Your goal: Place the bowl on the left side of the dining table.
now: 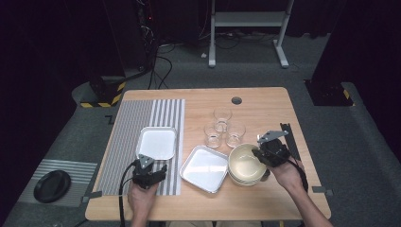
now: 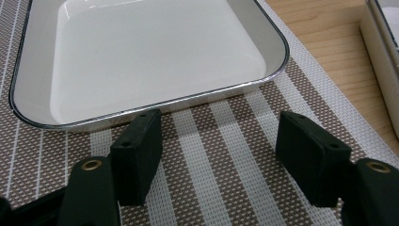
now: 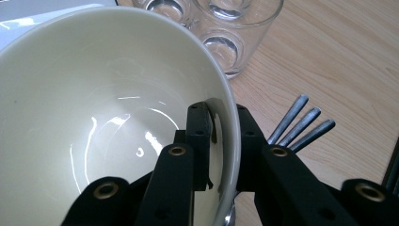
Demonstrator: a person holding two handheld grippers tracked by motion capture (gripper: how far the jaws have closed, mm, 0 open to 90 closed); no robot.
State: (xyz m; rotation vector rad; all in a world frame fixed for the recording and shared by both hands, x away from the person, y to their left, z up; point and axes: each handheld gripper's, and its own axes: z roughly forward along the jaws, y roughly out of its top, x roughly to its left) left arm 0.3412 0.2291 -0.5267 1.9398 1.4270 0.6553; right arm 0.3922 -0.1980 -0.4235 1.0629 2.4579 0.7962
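My right gripper (image 1: 257, 153) (image 3: 223, 136) is shut on the rim of a cream bowl (image 1: 243, 161) (image 3: 94, 103), with one jaw inside and one outside the wall. The bowl tilts above a stack of similar bowls (image 1: 245, 180) at the table's right. My left gripper (image 1: 152, 163) (image 2: 219, 150) stands open over the striped placemat (image 1: 127, 137) (image 2: 221, 122), nothing between its jaws. Just beyond its tips lies a white square tray (image 1: 157, 143) (image 2: 150, 56) on the mat.
A second white tray (image 1: 204, 169) lies on the bare wood between the mat and the bowls. Three clear glasses (image 1: 222, 116) (image 3: 230, 42) stand behind it. Metal cutlery handles (image 3: 301, 122) lie right of the bowl. A black plate (image 1: 52, 185) sits on a small mat at the far left.
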